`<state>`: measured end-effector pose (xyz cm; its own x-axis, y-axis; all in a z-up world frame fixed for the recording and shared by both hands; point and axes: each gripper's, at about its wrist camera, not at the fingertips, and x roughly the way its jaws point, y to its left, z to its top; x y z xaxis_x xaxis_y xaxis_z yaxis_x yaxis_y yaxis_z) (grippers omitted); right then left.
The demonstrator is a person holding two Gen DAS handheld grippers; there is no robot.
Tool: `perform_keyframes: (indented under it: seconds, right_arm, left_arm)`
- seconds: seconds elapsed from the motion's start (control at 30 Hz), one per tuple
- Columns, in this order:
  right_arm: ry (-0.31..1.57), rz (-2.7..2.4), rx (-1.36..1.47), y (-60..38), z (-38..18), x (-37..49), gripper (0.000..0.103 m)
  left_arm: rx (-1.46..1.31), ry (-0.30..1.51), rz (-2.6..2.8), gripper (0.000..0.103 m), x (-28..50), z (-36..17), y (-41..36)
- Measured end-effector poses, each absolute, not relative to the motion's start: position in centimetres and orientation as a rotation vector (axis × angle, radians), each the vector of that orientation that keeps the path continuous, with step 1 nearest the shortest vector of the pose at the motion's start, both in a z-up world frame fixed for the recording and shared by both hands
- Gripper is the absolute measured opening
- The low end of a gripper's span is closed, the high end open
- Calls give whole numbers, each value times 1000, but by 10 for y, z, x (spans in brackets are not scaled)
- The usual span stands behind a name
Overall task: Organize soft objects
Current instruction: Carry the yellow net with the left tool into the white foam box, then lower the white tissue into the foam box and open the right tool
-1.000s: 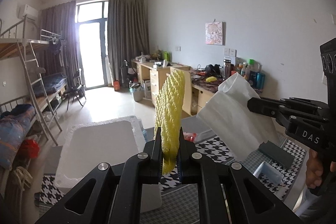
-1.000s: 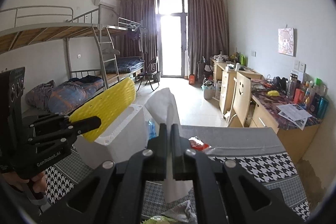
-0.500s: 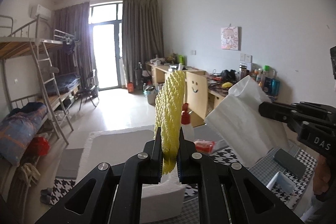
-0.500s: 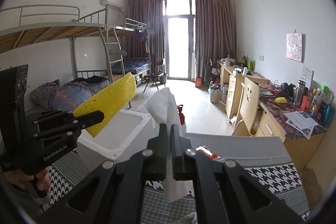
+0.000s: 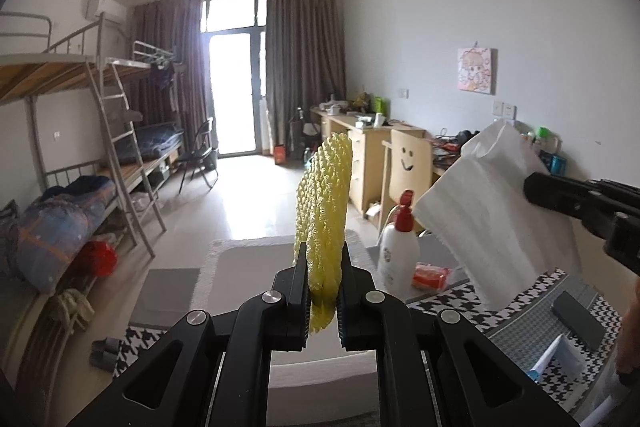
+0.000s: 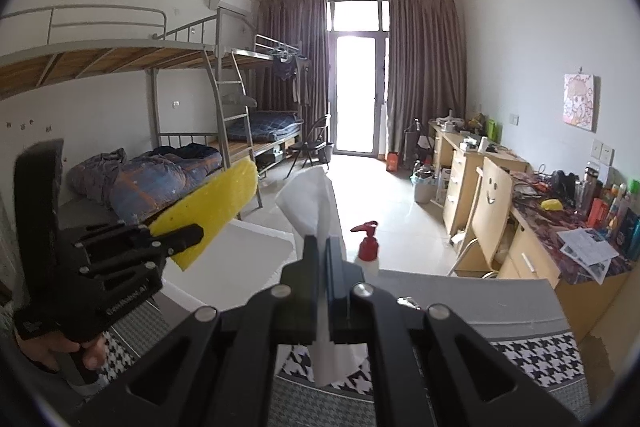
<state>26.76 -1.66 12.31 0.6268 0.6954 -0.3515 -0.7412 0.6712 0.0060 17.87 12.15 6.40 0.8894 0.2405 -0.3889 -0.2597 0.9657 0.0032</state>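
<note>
Both loads up in the air, above the white foam box (image 5: 248, 259) on the houndstooth cloth (image 6: 532, 355).

My left gripper (image 5: 323, 293): jaws pinching the yellow foam net (image 5: 324, 211) near its lower end; most of it stands up past the fingertips, a short tail hangs below. Holds its shape upright, so light and springy, I judge. It would squash rather than break, and the ribbed mesh should not slip.

My right gripper (image 6: 323, 267): jaws pressed on the white foam sheet (image 6: 316, 199), gripped low, its folded top standing above and a limp end drooping beneath. Thin, floppy, nearly weightless, likely to flutter or crease. Best held close to an edge fold, as now.

Red-capped spray bottle (image 5: 400, 243) stands just beside the box.
</note>
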Motion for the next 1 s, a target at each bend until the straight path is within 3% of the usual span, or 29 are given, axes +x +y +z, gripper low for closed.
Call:
perform_keyframes:
  seconds: [0.47,0.5,0.57,0.6,0.63,1.0]
  right_arm:
    - [344,862,-169,2,122,268,6]
    - [344,861,-172,3,122,268,6]
    - [345,863,-173,5,122,268,6]
    - [344,863,-175,6,122,268,6]
    - [343,862,-176,8,122,268,6]
    - [339,887,-188,23,126,270,6]
  left_arm:
    - [-86,489,274,12,200,45,143]
    - [-88,495,272,18,201,45,144]
    - [-89,508,287,44,202,44,148]
    - [-94,503,300,65,201,44,151]
    - [-98,495,311,76,199,44,152]
    - [-97,442,377,99,179,53,160]
